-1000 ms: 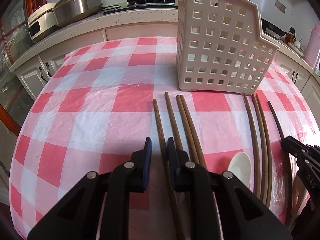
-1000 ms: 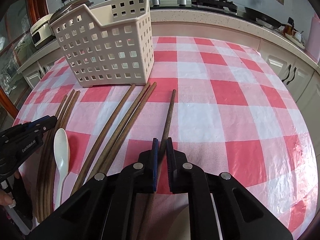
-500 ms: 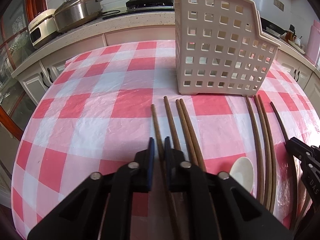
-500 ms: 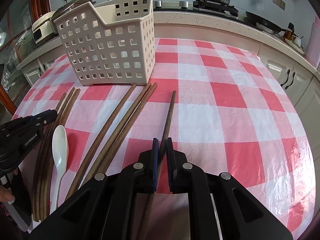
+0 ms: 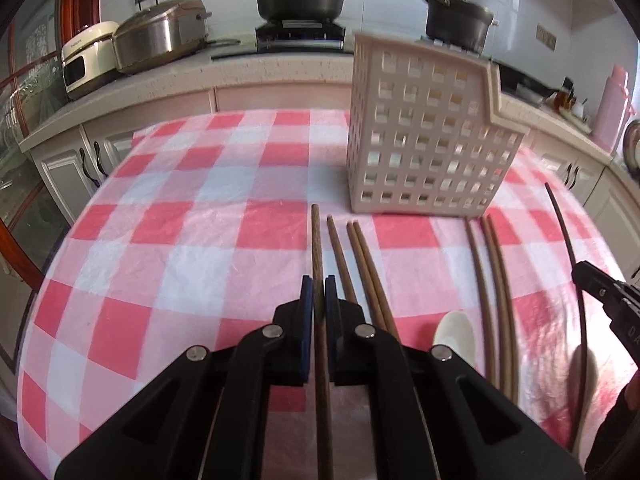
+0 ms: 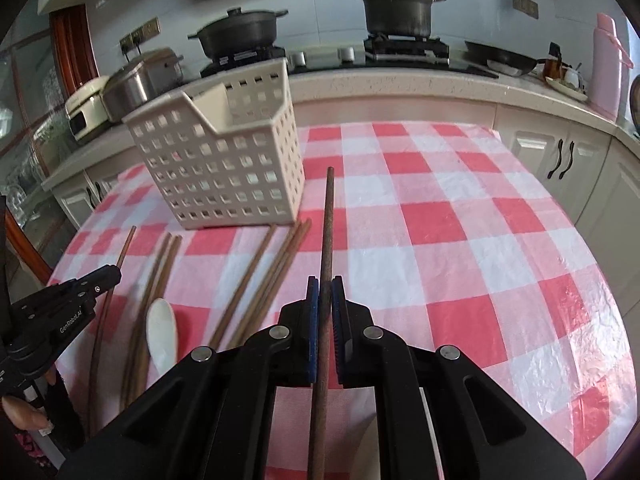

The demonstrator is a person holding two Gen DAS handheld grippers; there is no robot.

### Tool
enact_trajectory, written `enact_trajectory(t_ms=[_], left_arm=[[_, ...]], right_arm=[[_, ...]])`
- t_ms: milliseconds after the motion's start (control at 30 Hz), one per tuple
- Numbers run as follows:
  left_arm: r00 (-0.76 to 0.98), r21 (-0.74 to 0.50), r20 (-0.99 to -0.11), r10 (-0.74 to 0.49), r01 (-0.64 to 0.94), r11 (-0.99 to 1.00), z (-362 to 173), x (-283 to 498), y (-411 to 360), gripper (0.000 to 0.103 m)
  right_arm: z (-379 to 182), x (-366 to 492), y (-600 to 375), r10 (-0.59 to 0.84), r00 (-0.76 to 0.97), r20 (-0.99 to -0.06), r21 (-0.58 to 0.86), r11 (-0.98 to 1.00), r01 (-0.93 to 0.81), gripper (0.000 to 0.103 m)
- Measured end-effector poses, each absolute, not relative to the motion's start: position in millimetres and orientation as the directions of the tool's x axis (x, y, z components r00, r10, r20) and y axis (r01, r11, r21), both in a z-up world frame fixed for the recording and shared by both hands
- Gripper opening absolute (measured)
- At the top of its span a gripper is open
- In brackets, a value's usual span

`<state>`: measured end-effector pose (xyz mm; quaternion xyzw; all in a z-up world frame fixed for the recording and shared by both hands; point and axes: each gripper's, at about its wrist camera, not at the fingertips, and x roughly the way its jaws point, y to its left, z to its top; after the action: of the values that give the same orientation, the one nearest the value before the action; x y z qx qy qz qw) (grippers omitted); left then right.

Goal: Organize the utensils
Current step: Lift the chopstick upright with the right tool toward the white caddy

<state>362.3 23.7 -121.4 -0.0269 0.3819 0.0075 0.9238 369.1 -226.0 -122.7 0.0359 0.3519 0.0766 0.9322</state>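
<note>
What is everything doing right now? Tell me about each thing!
Left gripper: shut on a chopstick, lifted off the table.
Right gripper: shut on a dark chopstick, lifted too.
Basket: standing upright on the tablecloth; nothing shows inside.
Other chopsticks: lying flat in front of the basket.
White spoon: lying flat among the chopsticks.
Two pots: lids on, on the stove.
</note>
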Motion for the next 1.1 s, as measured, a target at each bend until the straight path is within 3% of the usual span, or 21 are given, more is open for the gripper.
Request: enact_trajectory(t_ms=[300, 733, 1100], left_arm=[[0.77, -0.05, -0.637, -0.038, 0.008, 0.999, -91.4, 338.4, 27.1, 0.006], [0.851, -0.063, -0.519, -0.081, 0.056, 0.996, -43.5, 304.2, 41.8, 0.006], [0.887, -0.052, -0.45, -0.106, 0.093, 0.994, -22.5, 286.5, 31.8, 0.006]], right_arm=[[-95.9, 352.7, -222.0, 0.182, 0.804, -0.566, 0.161, 0.981, -0.109, 0.009], [-61.1, 299.4, -201.6, 0.186, 0.87, -0.457, 0.091, 0.982, -0.163, 0.009], [-48.9, 278.3, -204.2, 0.18, 0.888, -0.424, 0.079, 0.984, -0.161, 0.009]])
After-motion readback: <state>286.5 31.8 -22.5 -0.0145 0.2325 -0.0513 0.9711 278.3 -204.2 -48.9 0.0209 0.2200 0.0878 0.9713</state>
